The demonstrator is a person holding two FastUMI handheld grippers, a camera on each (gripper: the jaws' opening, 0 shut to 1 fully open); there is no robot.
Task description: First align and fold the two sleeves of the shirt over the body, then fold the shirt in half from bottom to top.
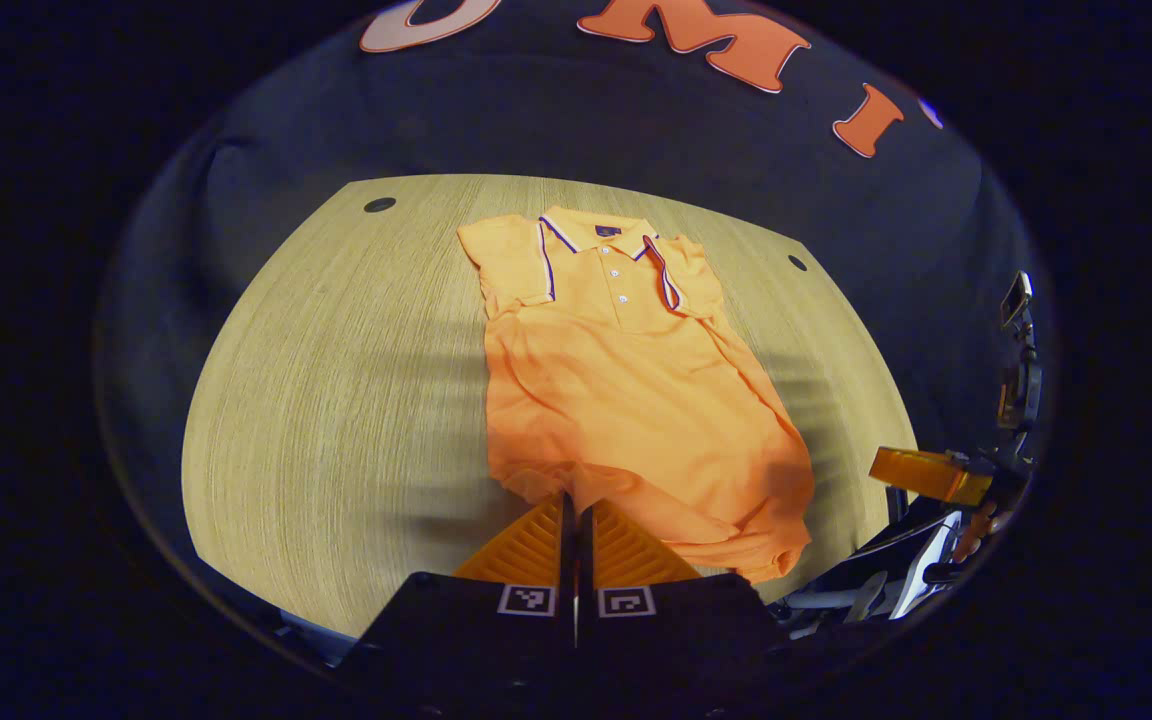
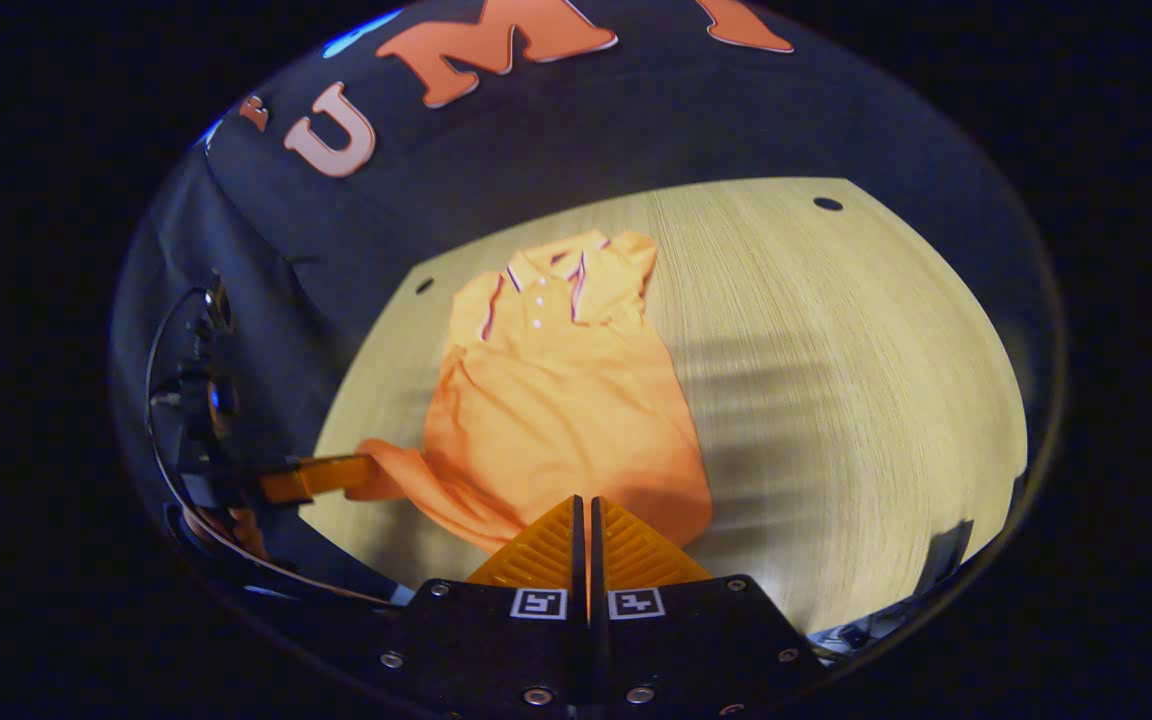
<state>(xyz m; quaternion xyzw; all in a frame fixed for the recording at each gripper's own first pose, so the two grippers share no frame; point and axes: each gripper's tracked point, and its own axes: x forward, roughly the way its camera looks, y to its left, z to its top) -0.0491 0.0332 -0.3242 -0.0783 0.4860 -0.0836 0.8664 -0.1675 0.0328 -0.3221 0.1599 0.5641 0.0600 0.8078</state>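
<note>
The shirt is an orange polo lying flat on the wooden table, collar at the far end by the booth wall, hem at the near end, sleeves already tucked in over the body. Looks like thin knit fabric, so prob light, floppy and a bit clingy; it'll sag and drag w/o support, and a pinch in the middle would just bunch it. Best hold for the bottom-to-top fold is likely the two hem corners, one per side, lifted together. The left gripper sits at the shirt's hem, fingers closed tight, w/ the hem edge right at the tips; in the right gripper view it seems to be pinching a pulled-out hem corner, so prob grasping cloth. The right gripper is clenched too at the hem's other side, but can't tell if cloth is really between the fingers. Plenty of bare table both sides of the shirt; the collar end sits close to the table's far edge, so don't overshoot.
</note>
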